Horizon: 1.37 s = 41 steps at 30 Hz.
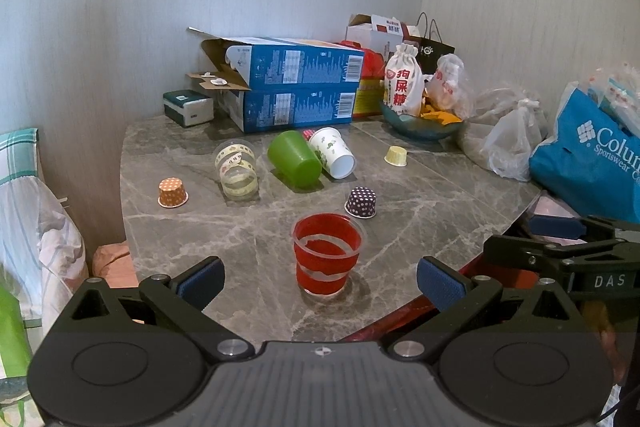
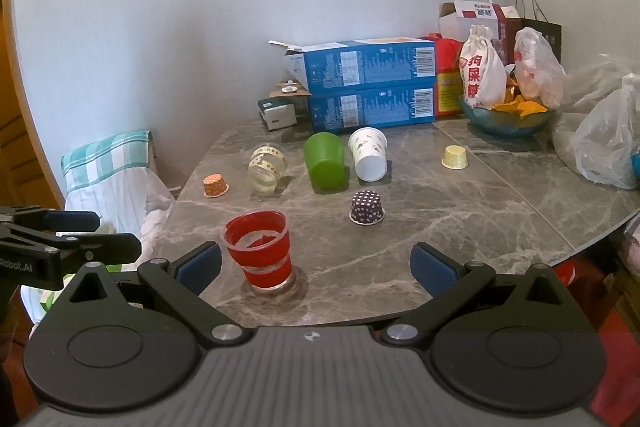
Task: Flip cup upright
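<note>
A red-banded clear plastic cup (image 1: pixel 327 254) stands upright near the grey marble counter (image 1: pixel 420 227) edge; the green plastic cup (image 1: pixel 295 158) lies toppled farther back. Both hand-held grippers, left (image 1: pixel 320 277) and right (image 2: pixel 316 265), hover spread, empty. A careless reach could knock the red cup.

Landmark = upright cup (image 1: pixel 326 254) at table (image 1: pixel 420 227) front. Behind it: muffin liner (image 1: pixel 361 202) just right, then tipped tumbler (image 1: pixel 295 158) w/ paper cup (image 1: pixel 334 153) on its right, boxes (image 1: pixel 296 87) furthest back.
</note>
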Tool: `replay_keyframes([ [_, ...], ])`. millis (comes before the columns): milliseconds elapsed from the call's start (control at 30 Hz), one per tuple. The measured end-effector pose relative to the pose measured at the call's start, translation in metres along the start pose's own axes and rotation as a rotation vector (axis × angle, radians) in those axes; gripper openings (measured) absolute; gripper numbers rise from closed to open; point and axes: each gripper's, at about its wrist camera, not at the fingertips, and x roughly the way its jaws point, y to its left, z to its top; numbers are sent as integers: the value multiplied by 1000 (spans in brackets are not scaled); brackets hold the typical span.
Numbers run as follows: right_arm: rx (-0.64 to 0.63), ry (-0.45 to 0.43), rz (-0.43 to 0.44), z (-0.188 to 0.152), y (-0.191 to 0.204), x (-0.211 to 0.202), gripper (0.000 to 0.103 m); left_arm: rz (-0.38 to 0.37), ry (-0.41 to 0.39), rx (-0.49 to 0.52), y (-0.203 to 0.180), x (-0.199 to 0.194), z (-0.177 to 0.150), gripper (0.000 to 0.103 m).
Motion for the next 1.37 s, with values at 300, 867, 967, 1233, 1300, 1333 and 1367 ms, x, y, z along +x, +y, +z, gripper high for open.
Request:
replay_keyframes([
  [300, -5, -4, 0, -1, 0, 0, 102, -2, 2, 1, -1, 1, 0, 103],
  [867, -3, 1, 0, -1, 0, 0, 102, -4, 3, -3, -1, 3, 0, 103],
  [967, -4, 1, 0, -1, 0, 0, 102, -3, 3, -2, -1, 3, 0, 103],
  [1233, -5, 6, 6, -2, 2, 3, 102, 1, -2, 6, -3, 5, 1, 103],
  [1300, -3, 11, 5, -3, 2, 5, 102, -2, -3, 7, -3, 6, 2, 103],
  [1333, -2, 15, 5, -3, 2, 6, 102, -2, -4, 7, -3, 6, 1, 103],
  [1367, -2, 17, 6, -3, 3, 7, 102, 0, -5, 5, -3, 6, 1, 103],
])
